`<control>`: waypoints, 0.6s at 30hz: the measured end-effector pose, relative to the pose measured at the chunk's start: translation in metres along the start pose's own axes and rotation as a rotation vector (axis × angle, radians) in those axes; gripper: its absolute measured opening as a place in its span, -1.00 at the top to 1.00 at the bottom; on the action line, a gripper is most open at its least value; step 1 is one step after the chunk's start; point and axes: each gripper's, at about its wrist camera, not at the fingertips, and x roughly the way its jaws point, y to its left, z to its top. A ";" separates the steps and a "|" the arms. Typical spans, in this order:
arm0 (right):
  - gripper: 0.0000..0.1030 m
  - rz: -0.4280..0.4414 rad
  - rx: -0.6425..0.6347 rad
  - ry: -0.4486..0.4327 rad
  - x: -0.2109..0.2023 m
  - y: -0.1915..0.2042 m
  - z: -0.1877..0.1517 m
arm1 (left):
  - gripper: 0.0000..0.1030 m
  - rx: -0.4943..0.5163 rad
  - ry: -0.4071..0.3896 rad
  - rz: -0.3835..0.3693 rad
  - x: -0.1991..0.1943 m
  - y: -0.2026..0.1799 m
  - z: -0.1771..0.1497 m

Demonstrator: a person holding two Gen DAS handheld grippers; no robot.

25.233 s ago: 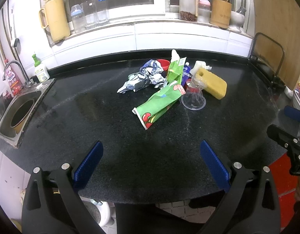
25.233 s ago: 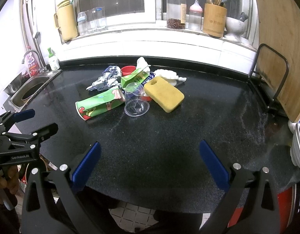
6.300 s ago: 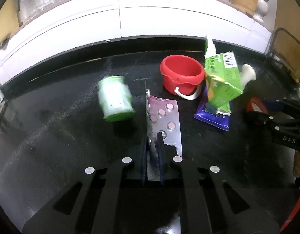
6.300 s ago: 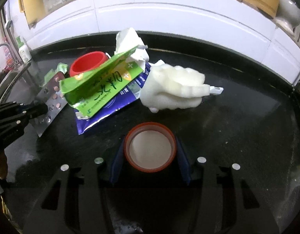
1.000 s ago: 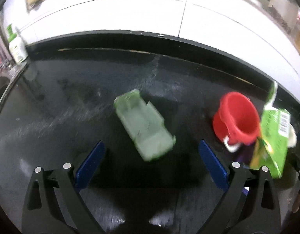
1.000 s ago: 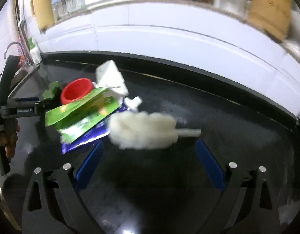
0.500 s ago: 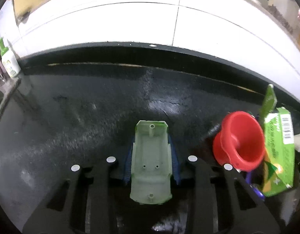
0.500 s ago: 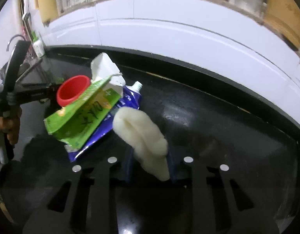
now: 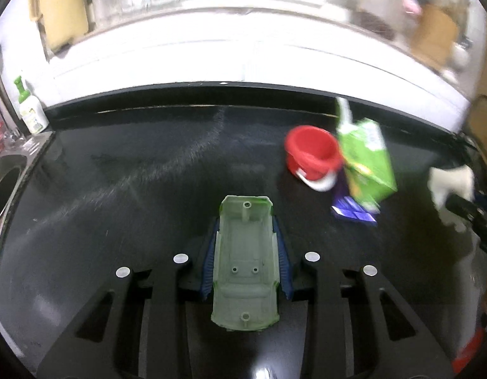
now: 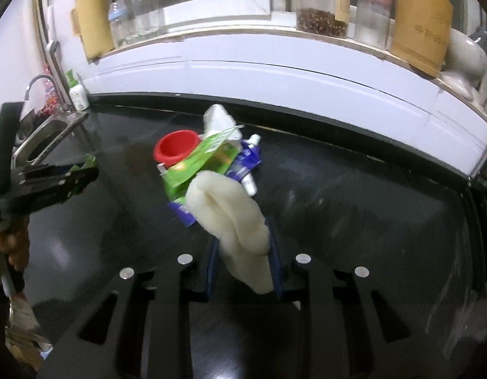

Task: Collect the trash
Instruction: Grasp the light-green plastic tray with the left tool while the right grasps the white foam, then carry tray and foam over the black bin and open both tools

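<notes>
My left gripper (image 9: pixel 246 230) is shut on a pale green plastic toy shell (image 9: pixel 245 265) and holds it above the black counter (image 9: pixel 132 195). My right gripper (image 10: pixel 243 237) is shut on a white fluffy brush head (image 10: pixel 234 214) and holds it off the counter. On the counter lie a red toy bucket (image 9: pixel 311 153), a torn green carton (image 9: pixel 366 161) and a purple tube (image 9: pixel 354 210). They also show in the right wrist view: bucket (image 10: pixel 175 148), carton (image 10: pixel 199 165), tube (image 10: pixel 246 164). The left gripper (image 10: pixel 53 180) shows there at the left.
A steel sink (image 9: pixel 6 186) and a soap bottle (image 9: pixel 30 113) are at the left end. The white tiled wall (image 10: pixel 275 75) runs behind the counter. The sill holds a jar (image 10: pixel 322 12), a baby bottle (image 10: pixel 371 9) and a wooden holder (image 10: pixel 420 22).
Both grippers have risen and pulled back from the counter with their objects held. The toy shell and the brush head stay gripped.
</notes>
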 end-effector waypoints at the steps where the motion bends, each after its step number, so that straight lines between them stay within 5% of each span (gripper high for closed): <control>1: 0.48 0.003 0.003 -0.001 -0.005 0.006 -0.003 | 0.38 0.017 -0.007 -0.006 -0.013 -0.004 -0.012; 10: 0.48 0.071 0.046 0.001 -0.061 0.080 -0.064 | 0.37 0.078 -0.028 -0.036 -0.089 -0.016 -0.108; 18: 0.48 0.088 0.032 -0.009 -0.086 0.121 -0.086 | 0.38 0.055 -0.033 -0.031 -0.110 0.003 -0.134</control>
